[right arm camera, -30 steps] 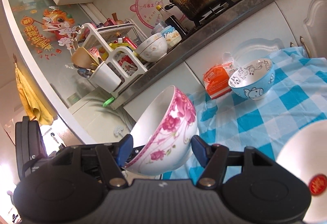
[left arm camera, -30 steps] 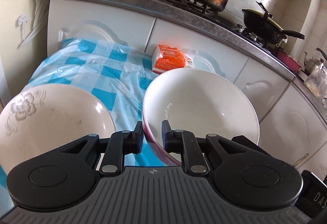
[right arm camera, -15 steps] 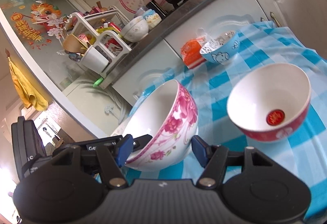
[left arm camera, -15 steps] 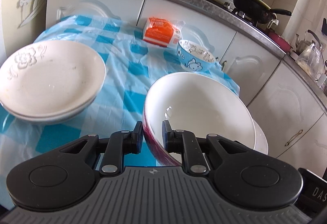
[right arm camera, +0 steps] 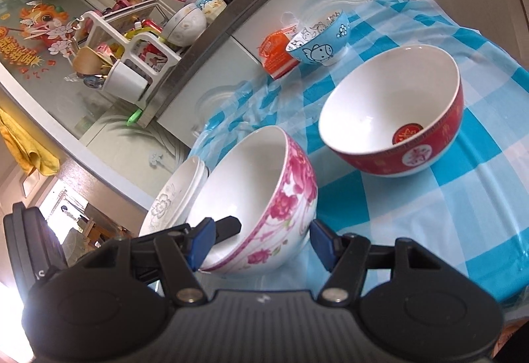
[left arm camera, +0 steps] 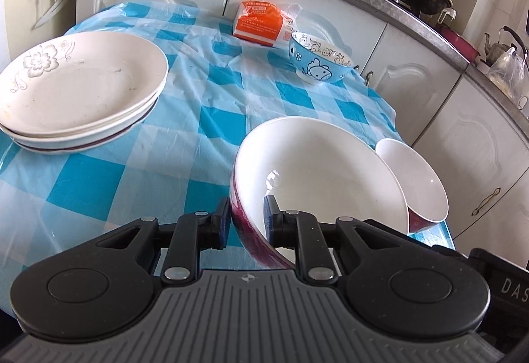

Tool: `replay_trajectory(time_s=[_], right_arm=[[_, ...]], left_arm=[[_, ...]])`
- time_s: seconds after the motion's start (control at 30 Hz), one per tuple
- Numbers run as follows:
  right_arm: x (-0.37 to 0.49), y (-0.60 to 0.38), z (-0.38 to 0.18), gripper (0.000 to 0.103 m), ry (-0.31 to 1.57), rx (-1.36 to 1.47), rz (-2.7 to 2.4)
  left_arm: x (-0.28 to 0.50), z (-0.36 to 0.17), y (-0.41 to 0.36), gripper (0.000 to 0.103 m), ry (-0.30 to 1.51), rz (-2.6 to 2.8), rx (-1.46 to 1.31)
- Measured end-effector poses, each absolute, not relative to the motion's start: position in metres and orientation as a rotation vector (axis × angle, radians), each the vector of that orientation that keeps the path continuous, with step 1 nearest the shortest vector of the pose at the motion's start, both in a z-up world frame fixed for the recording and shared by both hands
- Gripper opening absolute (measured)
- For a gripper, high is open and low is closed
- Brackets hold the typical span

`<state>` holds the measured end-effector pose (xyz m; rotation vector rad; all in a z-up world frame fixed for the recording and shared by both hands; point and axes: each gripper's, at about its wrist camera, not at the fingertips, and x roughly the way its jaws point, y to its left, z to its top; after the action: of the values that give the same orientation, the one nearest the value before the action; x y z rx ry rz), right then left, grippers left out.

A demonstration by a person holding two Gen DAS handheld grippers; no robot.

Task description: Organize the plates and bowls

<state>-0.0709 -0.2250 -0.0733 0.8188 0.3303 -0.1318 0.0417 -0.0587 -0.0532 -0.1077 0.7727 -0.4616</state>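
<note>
Left gripper [left arm camera: 246, 219] straddles the near rim of the pink floral bowl [left arm camera: 317, 177] – jaws just been easing apart, rim between the pads. Bowl sits low over the blue checked tablecloth [left arm camera: 198, 118], beside the red bowl [right arm camera: 396, 118]. Right gripper [right arm camera: 258, 240] – part open around the bowl's base, right pad clear of it.

plates [left arm camera: 82, 88]: stacked at the table's [left arm camera: 99, 184] left
cartoon bowl [left arm camera: 319, 58]: far end, just before the packet [left arm camera: 261, 19]
big bowl [left arm camera: 317, 177]: near right, beside another bowl [left arm camera: 420, 181]
</note>
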Motion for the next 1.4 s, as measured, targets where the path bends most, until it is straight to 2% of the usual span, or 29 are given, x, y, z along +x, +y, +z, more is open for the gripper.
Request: replay_trajectory(time_s=[0.3, 0.5, 0.6, 0.73, 0.87, 0.93, 1.03, 1.23, 1.4], right_arm=[[-0.073, -0.227, -0.079, 0.066, 0.351, 0.823, -0.13], [-0.077, -0.223, -0.072, 0.077, 0.33, 0.776, -0.12], [-0.081, -0.221, -0.067, 0.086, 0.317, 0.739, -0.138], [-0.088, -0.222, -0.068, 0.093, 0.318, 0.737, -0.139], [-0.098, -0.224, -0.069, 0.097, 0.296, 0.756, -0.135], [-0.104, -0.224, -0.066, 0.097, 0.269, 0.759, -0.134], [-0.114, -0.226, -0.061, 0.099, 0.22, 0.758, -0.134], [-0.13, -0.244, -0.044, 0.102, 0.133, 0.753, -0.179], [-0.135, -0.274, -0.037, 0.102, 0.132, 0.777, -0.258]], left_arm=[[0.039, -0.059, -0.059, 0.02, 0.774, -0.474, -0.11], [0.038, -0.06, -0.056, 0.025, 0.757, -0.492, -0.113], [0.039, -0.06, -0.052, 0.032, 0.746, -0.493, -0.118], [0.041, -0.06, -0.042, 0.058, 0.741, -0.493, -0.142], [0.04, -0.058, -0.034, 0.068, 0.729, -0.516, -0.158], [0.038, -0.054, -0.031, 0.084, 0.715, -0.526, -0.157], [0.036, -0.046, -0.025, 0.099, 0.694, -0.542, -0.162], [0.04, -0.022, -0.022, 0.102, 0.676, -0.567, -0.175], [0.049, 0.0, -0.031, 0.103, 0.661, -0.589, -0.165]])
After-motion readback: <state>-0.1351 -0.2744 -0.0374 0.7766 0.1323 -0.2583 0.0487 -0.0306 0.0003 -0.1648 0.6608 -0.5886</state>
